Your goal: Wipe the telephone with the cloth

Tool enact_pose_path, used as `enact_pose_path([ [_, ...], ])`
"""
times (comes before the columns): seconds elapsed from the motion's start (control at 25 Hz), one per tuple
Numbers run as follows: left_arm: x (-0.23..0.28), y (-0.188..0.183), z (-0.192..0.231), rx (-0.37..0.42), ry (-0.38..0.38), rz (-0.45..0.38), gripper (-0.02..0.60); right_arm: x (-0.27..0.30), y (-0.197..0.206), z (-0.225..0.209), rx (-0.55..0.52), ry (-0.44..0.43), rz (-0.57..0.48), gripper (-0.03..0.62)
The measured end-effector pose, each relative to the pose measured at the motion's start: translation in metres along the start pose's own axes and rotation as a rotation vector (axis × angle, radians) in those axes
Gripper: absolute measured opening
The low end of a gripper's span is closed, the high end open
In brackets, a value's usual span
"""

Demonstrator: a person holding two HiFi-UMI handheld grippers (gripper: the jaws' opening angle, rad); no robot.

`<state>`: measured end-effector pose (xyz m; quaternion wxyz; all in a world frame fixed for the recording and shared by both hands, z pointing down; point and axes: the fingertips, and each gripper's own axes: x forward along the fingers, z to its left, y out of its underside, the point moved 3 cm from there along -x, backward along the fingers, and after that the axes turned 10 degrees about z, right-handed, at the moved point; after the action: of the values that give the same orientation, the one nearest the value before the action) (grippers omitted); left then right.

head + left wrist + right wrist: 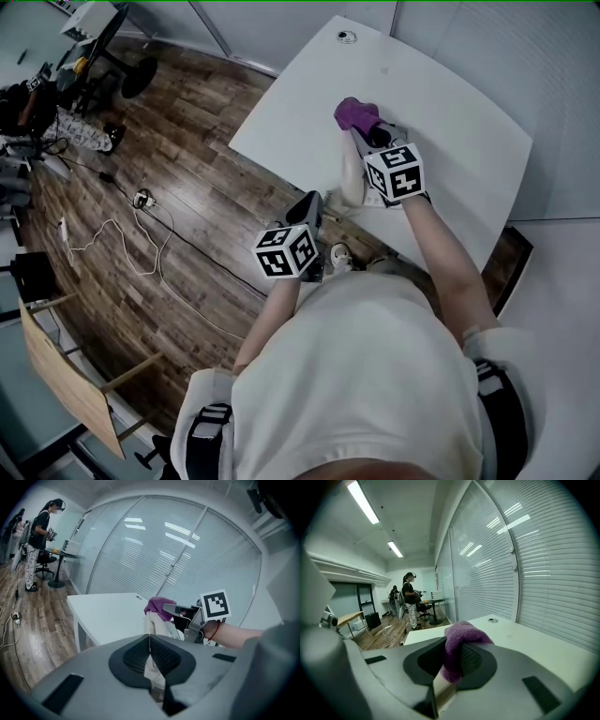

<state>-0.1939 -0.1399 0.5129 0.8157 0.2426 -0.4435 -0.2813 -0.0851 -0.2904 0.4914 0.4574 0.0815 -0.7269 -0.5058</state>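
Note:
A cream telephone handset (352, 173) stands tilted above the near edge of the white table (450, 122). My left gripper (317, 202) is shut on the handset's lower end; in the left gripper view the cream plastic (153, 670) shows between the closed jaws (150, 644), and the handset (157, 623) rises beyond them. My right gripper (367, 131) is shut on a purple cloth (353, 112), which lies against the handset's top end. The cloth (457, 644) bulges out of the right jaws (452, 660), with cream plastic (443, 691) just below it. From the left gripper view the cloth (158, 605) caps the handset.
A round cable grommet (347, 37) sits at the table's far end. Glass walls with blinds curve behind the table. Cables (141, 234) trail over the wooden floor to the left, near a wooden desk (56, 366). A person (40, 531) stands by a distant round table.

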Motion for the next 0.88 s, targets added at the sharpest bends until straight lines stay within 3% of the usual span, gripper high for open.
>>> enact_pose_path([
  [0.88,0.000,0.005,-0.004,0.039,-0.001,0.016,0.021,-0.007,0.035,0.016,-0.006,-0.022,0.057,0.063],
])
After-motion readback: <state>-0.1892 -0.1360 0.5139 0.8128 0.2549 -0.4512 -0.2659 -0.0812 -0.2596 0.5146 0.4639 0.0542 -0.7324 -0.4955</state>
